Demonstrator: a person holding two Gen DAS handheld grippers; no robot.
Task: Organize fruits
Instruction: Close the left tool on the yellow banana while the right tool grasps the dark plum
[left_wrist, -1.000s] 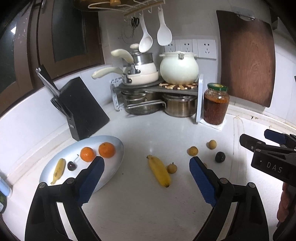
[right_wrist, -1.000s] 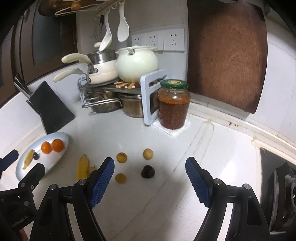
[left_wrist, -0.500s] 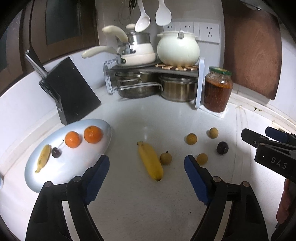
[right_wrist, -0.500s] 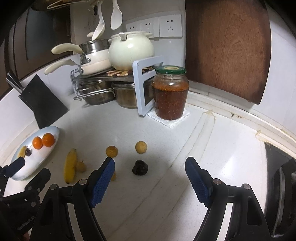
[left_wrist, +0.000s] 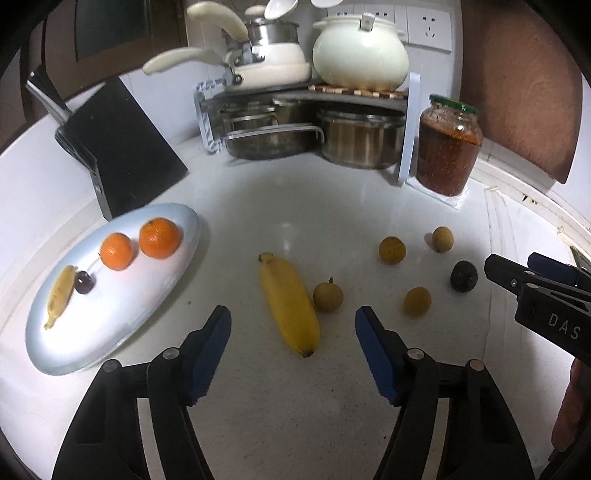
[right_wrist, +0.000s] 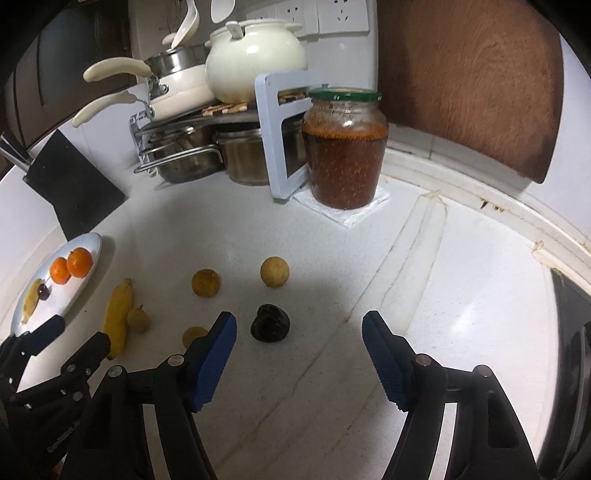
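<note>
Over the counter, both tools sit lower than before, left tool (left_wrist: 293, 323) and right tool (right_wrist: 299, 326) narrowing but open, empty

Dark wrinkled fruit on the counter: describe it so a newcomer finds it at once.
Start at the glass jar of red sauce on the white counter. Nearer the camera lie loose fruits; the dark fruit is the only blackish, wrinkled one among smooth tan round fruits.

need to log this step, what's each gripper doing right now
left gripper: open, holds nothing, jaws just closing in above the banana.
right gripper: open, holds nothing, jaws just closing in near the dark wrinkled fruit.
</note>
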